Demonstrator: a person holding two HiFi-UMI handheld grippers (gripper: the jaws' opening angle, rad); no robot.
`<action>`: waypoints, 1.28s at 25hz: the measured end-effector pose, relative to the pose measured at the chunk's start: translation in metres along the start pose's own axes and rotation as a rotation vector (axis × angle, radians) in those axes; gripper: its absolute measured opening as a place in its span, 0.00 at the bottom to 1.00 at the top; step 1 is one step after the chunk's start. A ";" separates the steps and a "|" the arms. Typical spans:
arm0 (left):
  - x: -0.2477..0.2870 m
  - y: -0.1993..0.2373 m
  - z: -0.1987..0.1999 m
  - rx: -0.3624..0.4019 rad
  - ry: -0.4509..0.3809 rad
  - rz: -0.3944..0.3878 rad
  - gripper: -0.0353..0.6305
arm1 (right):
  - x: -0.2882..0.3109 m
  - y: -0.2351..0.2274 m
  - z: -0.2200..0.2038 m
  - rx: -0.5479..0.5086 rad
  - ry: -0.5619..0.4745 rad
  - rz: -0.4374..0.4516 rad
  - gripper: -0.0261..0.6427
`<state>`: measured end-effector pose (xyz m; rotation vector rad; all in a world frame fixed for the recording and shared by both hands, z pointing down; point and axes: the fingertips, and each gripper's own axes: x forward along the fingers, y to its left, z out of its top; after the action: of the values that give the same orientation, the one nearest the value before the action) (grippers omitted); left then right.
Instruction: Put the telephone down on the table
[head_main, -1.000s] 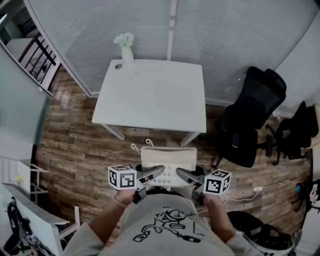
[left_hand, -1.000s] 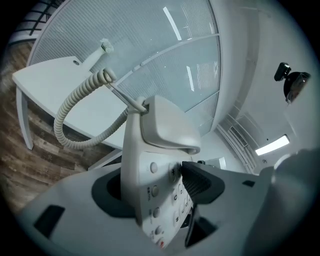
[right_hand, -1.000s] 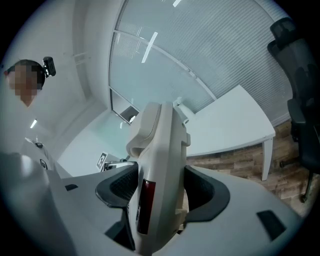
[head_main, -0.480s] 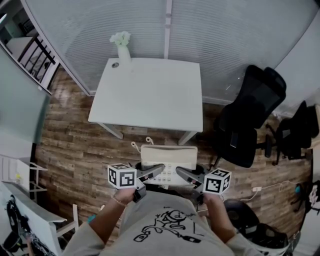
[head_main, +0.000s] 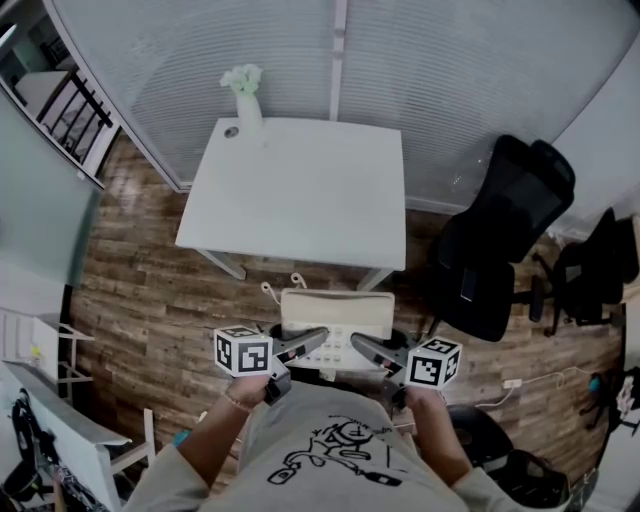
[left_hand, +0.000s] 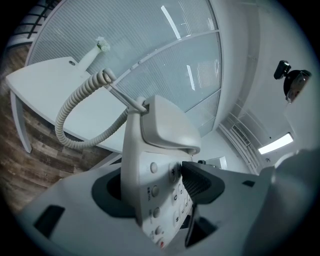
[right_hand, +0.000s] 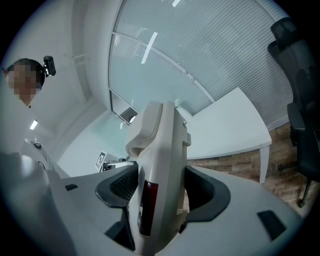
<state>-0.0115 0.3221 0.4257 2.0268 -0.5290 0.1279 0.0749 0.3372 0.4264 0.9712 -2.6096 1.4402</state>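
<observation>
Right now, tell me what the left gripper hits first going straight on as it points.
Probably the near edge of the white table: the left gripper, shut on the telephone, points toward it. Height is hard to judge.

The telephone (head_main: 336, 322) is cream, with a cream coiled cord (left_hand: 75, 115) and a dark red panel (right_hand: 148, 205) on one edge. The table (head_main: 300, 190) is plain white. The floor (head_main: 140, 290) is brown wood in planks. The blinds (head_main: 450, 90) are pale grey with fine ribbing. The chair (head_main: 495, 260) is black. The left gripper (head_main: 322, 336) and right gripper (head_main: 357, 343) are grey with black ribbed pads (left_hand: 200, 182); their cubes (head_main: 243, 352) carry black square markers on white. The shirt (head_main: 330, 450) is grey with a black drawing. The flowers (head_main: 245, 78) look pale green.
</observation>
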 end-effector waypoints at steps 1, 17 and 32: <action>0.001 0.001 0.002 0.001 0.001 0.000 0.47 | 0.001 -0.001 0.002 0.001 0.000 0.000 0.48; 0.025 0.030 0.062 -0.002 0.017 -0.004 0.47 | 0.036 -0.030 0.054 0.020 -0.002 -0.012 0.48; 0.032 0.079 0.149 -0.011 0.055 -0.025 0.47 | 0.106 -0.050 0.119 0.044 -0.017 -0.042 0.48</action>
<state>-0.0352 0.1520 0.4254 2.0131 -0.4688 0.1645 0.0486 0.1720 0.4264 1.0411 -2.5632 1.4928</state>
